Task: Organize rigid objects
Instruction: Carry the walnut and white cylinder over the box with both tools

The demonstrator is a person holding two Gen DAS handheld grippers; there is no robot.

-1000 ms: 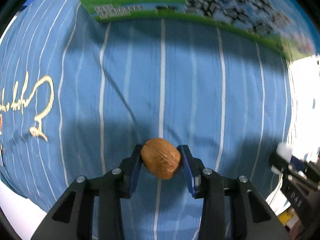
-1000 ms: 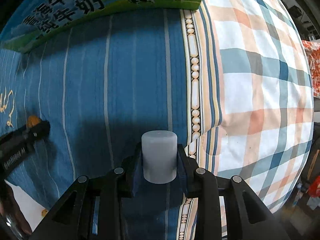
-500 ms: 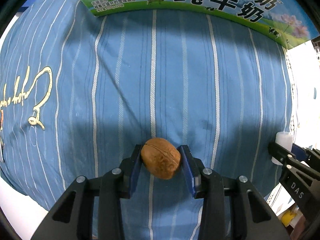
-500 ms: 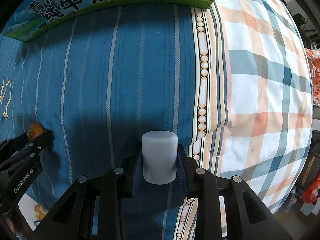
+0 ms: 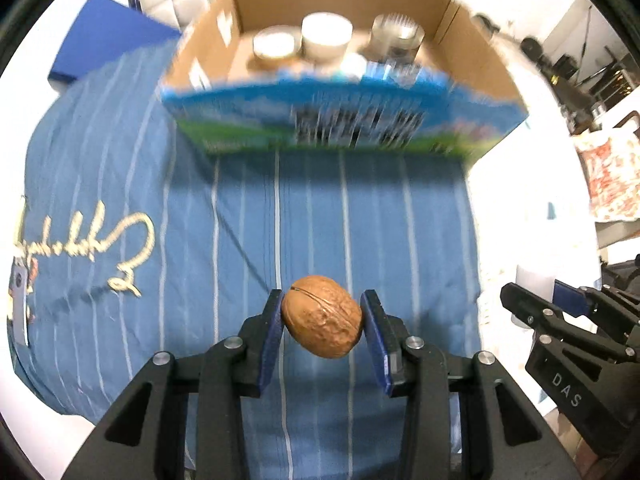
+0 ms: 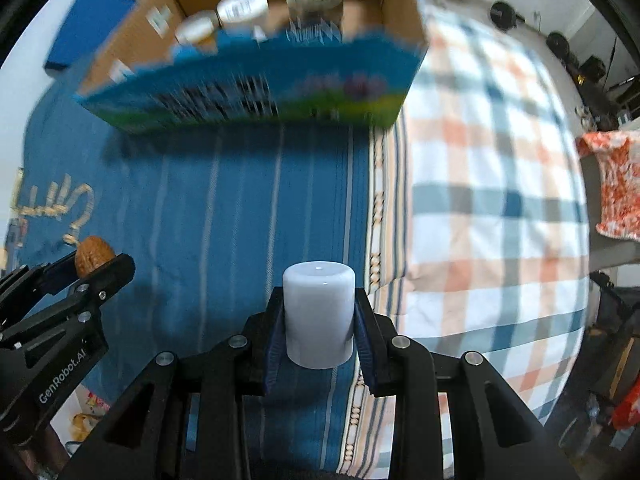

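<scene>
- The cardboard box (image 5: 472,52) stands at the far edge of the blue striped cloth (image 5: 340,220), ahead of both claws; its open top already holds jars.
- Left gripper (image 5: 322,326) pinches a walnut (image 5: 322,327), brown and wrinkled, long axis across the jaws.
- Right gripper (image 6: 319,320) clamps a white cylinder (image 6: 319,312), smooth and upright, above the cloth's right edge.
- Neither hand looks clearly nearer.

bedroom, striped bedsheet (image 5: 344,216), plaid quilt (image 6: 492,208)
</scene>
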